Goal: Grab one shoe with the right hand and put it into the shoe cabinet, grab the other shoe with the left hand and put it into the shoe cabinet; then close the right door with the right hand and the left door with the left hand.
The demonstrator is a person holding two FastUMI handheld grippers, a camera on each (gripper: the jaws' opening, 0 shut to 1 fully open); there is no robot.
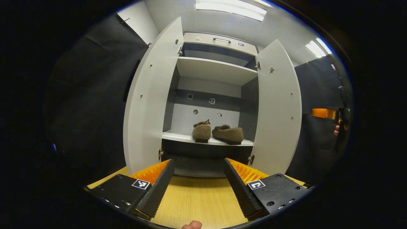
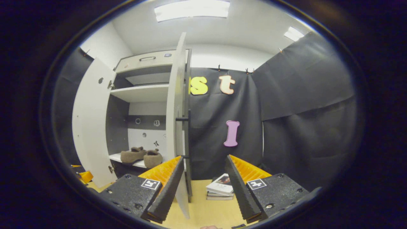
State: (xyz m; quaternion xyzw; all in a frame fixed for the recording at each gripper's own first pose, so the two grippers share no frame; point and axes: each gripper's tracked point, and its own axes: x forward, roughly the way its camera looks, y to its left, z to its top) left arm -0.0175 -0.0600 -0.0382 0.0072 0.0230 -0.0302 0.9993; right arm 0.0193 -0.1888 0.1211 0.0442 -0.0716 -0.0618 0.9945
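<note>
Room: a booth with black cloth walls, white ceiling and lit ceiling panels; the floor (image 1: 197, 200) is pale wood-grain.
Cabinet: a white shoe cabinet (image 1: 216, 68) stands facing the left gripper view, both doors swung wide.
Left door: the left door (image 1: 149, 101) stands open, its inner face turned to the camera.
Right door: the right door (image 1: 278, 105) is open too; in the right gripper view it is seen nearly edge-on (image 2: 176, 108), with a dark bar handle on its outer side.
Shelves: an upper shelf (image 1: 216, 70) is bare; the lower shelf (image 1: 178, 137) carries both shoes.
Shoes: two brown fuzzy shoes sit side by side on the lower shelf, toward its right half. The left shoe (image 1: 202, 132) shows its heel; the right shoe (image 1: 228, 133) lies more sideways. They are close together; whether they touch I cannot tell. In the right gripper view they show (image 2: 141, 156) past the door's edge.
Left tool: the left tool (image 1: 198, 178) is released, fingers spread wide with nothing between them, aimed at the cabinet's middle.
Right tool: the right tool (image 2: 203, 178) is also released and empty, its fingers spread, near the right door's outer edge. It shows as well at the far right of the left gripper view (image 1: 329, 113), with fingers of a hand (image 1: 337, 130) on it.
Books: a small stack of books (image 2: 221, 187) lies on the floor by the cloth wall, right of the door.
</note>
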